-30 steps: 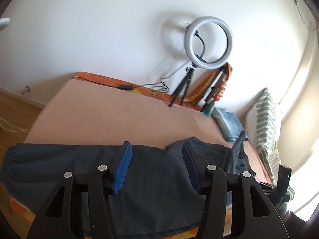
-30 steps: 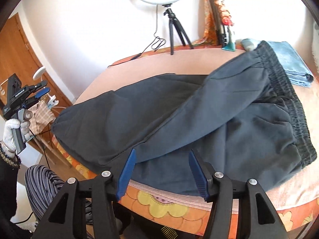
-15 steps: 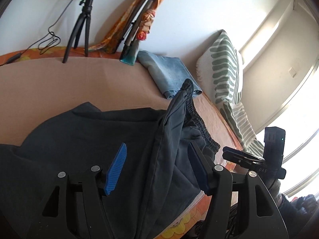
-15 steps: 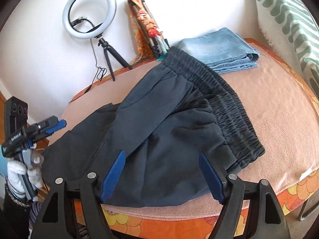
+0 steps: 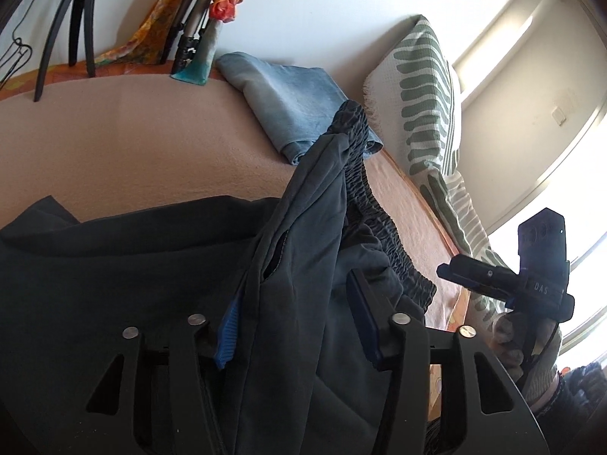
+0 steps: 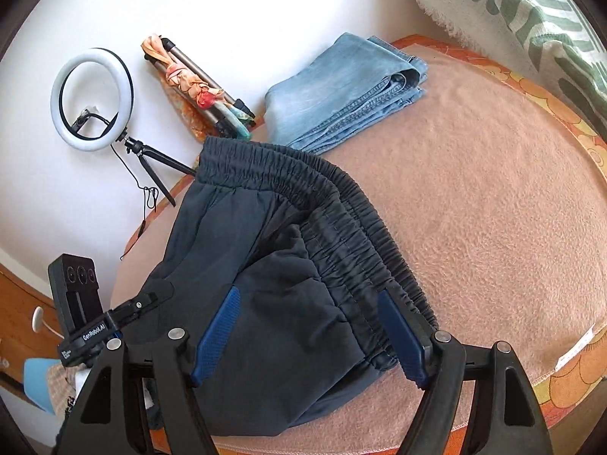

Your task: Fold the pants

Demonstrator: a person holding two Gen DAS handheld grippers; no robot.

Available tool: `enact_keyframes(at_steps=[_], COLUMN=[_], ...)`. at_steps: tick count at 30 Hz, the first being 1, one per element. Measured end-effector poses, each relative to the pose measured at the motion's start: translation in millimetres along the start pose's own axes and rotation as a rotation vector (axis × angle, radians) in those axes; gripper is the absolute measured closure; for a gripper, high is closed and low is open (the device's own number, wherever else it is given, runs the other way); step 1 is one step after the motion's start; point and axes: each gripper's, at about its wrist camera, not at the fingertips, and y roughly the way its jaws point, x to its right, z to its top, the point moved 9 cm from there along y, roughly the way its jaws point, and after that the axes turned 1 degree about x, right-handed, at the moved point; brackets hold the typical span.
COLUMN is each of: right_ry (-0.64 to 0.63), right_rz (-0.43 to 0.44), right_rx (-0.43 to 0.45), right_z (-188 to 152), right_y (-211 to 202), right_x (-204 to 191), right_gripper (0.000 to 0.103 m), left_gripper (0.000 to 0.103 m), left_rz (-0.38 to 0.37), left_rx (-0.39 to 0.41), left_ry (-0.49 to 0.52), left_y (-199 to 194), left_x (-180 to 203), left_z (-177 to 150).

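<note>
Dark navy pants with a gathered elastic waistband lie on a pink blanket, one side doubled over the other. My right gripper is open, its jaws straddling the cloth just below the waistband near the blanket's front edge. In the left wrist view the pants fill the foreground, and a raised fold of them passes between the jaws of my open left gripper. The right gripper also shows in the left wrist view, and the left one in the right wrist view.
Folded light-blue jeans lie at the blanket's far side. A ring light on a tripod and a wrapped tripod bundle stand by the white wall. A green-striped pillow leans at the right. The orange floral bed edge runs along the front.
Both grippers have swung right and closer to the waistband end. The pants fold now passes between the left jaws. Both stay open.
</note>
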Motion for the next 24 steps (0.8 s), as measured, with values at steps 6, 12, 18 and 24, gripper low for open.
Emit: enact_keyframes(at_steps=[6, 12, 18, 24], right_ry=[0.002, 0.022, 0.078, 0.141], right_rz=[0.031, 0.085, 0.187, 0.177], right_rx=[0.029, 0.062, 0.032, -0.017], right_z=[9.0, 17.9, 23.0, 17.0], right_y=[-4.2, -13.3, -5.8, 11.3], right_x=[-10.9, -15.6, -23.0, -9.9], right_gripper=[0.024, 0.024, 0.018, 0.018], left_gripper=[0.097, 0.098, 0.098, 0.098], left_rz=[-0.053, -0.079, -0.078, -0.057], left_rx=[-0.013, -0.053, -0.144, -0.162], left_ry=[0.078, 0.243, 0.345, 0.36], left_y=[2.0, 0.1, 17.3, 21.9], left_x=[22.7, 65.5, 86.4, 84.0], left_z=[-3.2, -27.8, -63.1, -71.2])
